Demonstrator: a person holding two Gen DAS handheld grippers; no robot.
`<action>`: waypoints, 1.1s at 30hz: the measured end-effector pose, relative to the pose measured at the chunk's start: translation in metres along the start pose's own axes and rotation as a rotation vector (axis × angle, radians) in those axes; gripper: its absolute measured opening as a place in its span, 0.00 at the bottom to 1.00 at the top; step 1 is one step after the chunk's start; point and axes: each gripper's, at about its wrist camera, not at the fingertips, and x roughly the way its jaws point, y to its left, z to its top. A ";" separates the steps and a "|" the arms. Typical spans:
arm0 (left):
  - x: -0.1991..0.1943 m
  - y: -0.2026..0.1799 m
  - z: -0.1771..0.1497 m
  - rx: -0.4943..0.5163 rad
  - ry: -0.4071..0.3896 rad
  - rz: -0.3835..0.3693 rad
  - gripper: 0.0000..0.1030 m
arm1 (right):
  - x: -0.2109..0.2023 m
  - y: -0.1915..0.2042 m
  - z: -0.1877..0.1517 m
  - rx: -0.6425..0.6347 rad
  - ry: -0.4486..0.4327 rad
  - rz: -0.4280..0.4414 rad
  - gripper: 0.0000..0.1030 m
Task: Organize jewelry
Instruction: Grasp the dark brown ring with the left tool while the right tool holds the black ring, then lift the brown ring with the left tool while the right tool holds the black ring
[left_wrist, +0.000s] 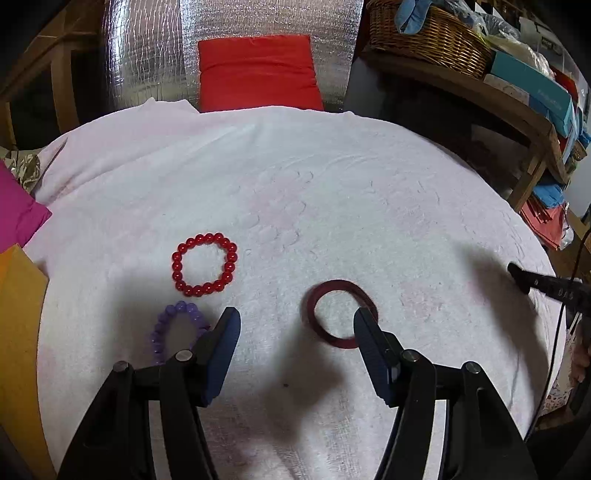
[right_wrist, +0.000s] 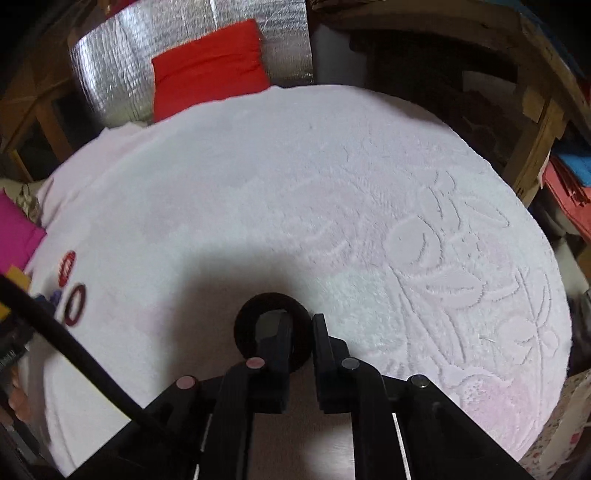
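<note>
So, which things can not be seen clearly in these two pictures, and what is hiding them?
- Purple bead bracelet, left wrist view: its lower part is behind the left gripper finger.
- Dark red bangle, left wrist view: the other finger covers its right edge.
- Black ring, right wrist view: the right gripper, shut on its rim, covers its near side.
- Jewelry at the right wrist view's left edge: blurred and small.
</note>
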 end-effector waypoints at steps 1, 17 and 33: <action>0.000 0.001 0.000 0.001 0.000 -0.004 0.63 | -0.002 0.002 0.003 0.014 -0.007 0.020 0.10; 0.024 -0.020 0.001 0.018 0.050 -0.060 0.63 | 0.014 0.050 0.009 0.074 0.047 0.137 0.11; 0.026 -0.020 0.001 -0.011 0.036 -0.052 0.22 | 0.028 0.062 0.009 0.051 0.071 0.126 0.11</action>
